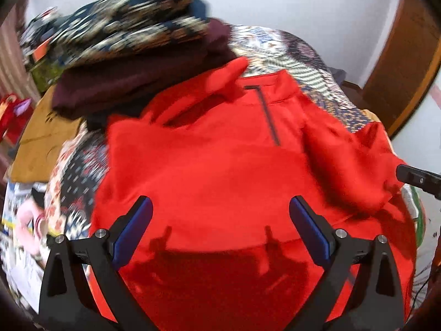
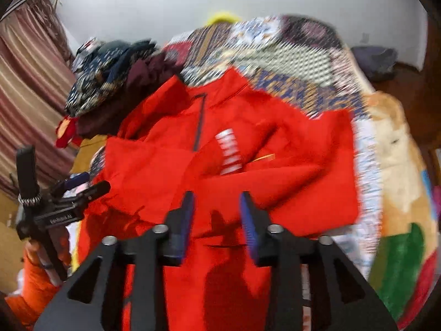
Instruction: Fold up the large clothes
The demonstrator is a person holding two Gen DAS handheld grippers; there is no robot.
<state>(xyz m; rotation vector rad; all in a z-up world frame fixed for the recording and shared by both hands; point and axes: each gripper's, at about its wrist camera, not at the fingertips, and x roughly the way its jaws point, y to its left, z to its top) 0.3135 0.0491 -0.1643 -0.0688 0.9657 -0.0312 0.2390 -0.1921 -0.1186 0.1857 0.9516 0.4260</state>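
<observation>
A red zip-neck top [image 1: 220, 160] lies spread front-up on a patterned bedspread [image 1: 311, 63], its collar at the far end. In the right wrist view the red top [image 2: 303, 187] has a sleeve with white lettering [image 2: 230, 151] folded across the chest. My left gripper [image 1: 220, 204] hovers open and wide over the lower hem with nothing between its blue pads. My right gripper [image 2: 217, 197] is open a little way over the lower middle of the top, with only cloth showing behind the gap. The left gripper [image 2: 91, 184] also shows at the top's left edge.
A pile of clothes, a dark patterned piece [image 1: 124, 27] over a maroon one [image 1: 132, 82], sits at the far left of the bed. A striped curtain [image 2: 30, 91] hangs on the left. A wooden door [image 1: 405, 55] stands at the right, a white wall behind. One black finger [image 1: 410, 176] of the right gripper shows at the edge.
</observation>
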